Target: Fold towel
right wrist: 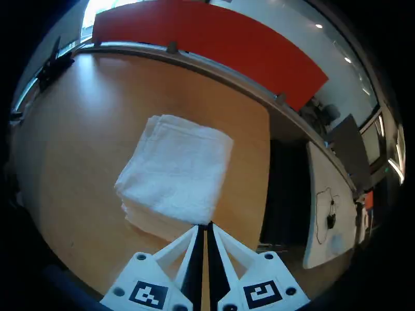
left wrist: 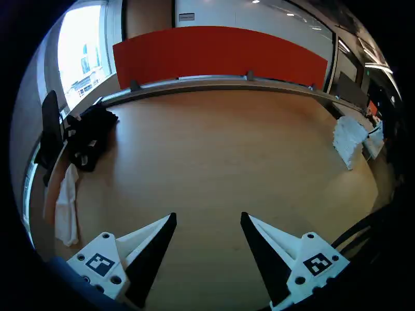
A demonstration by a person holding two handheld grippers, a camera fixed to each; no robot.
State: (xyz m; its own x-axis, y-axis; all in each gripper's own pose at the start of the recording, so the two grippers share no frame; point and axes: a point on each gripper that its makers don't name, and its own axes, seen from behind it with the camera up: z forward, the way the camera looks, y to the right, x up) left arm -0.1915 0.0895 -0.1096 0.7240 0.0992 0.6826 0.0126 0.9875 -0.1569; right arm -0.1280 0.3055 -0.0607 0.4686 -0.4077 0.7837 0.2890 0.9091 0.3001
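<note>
- White towels lie folded in a squared stack (right wrist: 176, 171) near the right end of the wooden worktop (right wrist: 78, 145). The edges are lined up, so this looks like the pile where finished pieces go.
- The right tool (right wrist: 206, 230) has its fingers pressed together, with the tips at the stack's near corner. The tips cover that corner, so I cannot tell whether a layer of cloth is pinched between them or whether they only touch it.
- The left tool (left wrist: 208, 214) has its fingers spread wide and holds nothing. It hovers over bare wood mid-worktop, well apart from the stack, probably free to take a second corner.
- A loose white cloth (left wrist: 66, 207) hangs over the far left edge, beside a black bag (left wrist: 91, 137). It may be a towel not yet folded. Its lower end drops out of sight behind the edge.
- How many layers the stack has is hard to make out, because the folds blur together along its near side, and its far side is hidden.
</note>
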